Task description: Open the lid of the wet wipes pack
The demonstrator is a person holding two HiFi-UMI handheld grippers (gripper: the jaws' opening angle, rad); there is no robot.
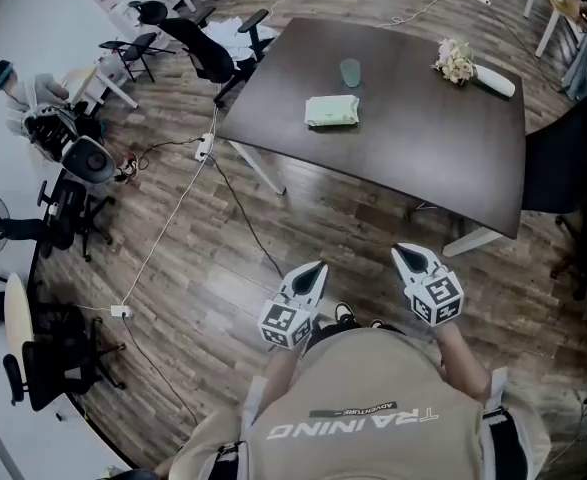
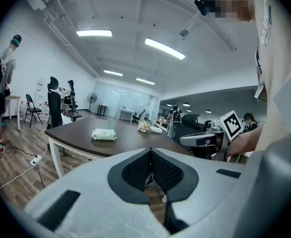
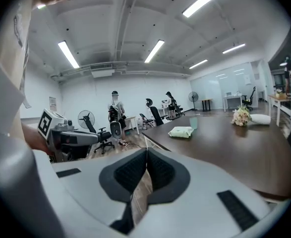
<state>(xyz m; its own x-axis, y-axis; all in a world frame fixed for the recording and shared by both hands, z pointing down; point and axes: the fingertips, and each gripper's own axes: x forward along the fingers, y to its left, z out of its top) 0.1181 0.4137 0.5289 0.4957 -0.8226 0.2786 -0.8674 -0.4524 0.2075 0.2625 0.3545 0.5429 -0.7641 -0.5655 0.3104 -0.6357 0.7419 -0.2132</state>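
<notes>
Left gripper (image 1: 320, 266), right gripper (image 1: 398, 252) closed; table (image 1: 413, 118) well apart.

The wipes pack (image 1: 331, 111) is showing pale mint green on the dark brown desk (image 1: 413, 158), with a grey-green object (image 1: 349, 72) and a cream-and-pink bouquet (image 1: 455, 60) lying further along it. The floor (image 1: 203, 268) is running in brown wood-grain planks. The left hand-held gripper (image 1: 319, 266) and the right hand-held gripper (image 1: 398, 251) are each wearing a light grey shell, black dimpled pads (image 2: 138, 170) and a cube (image 1: 285, 325) of black-and-white square markers, while the shirt (image 1: 373, 388) is showing beige with dark lettering.
</notes>
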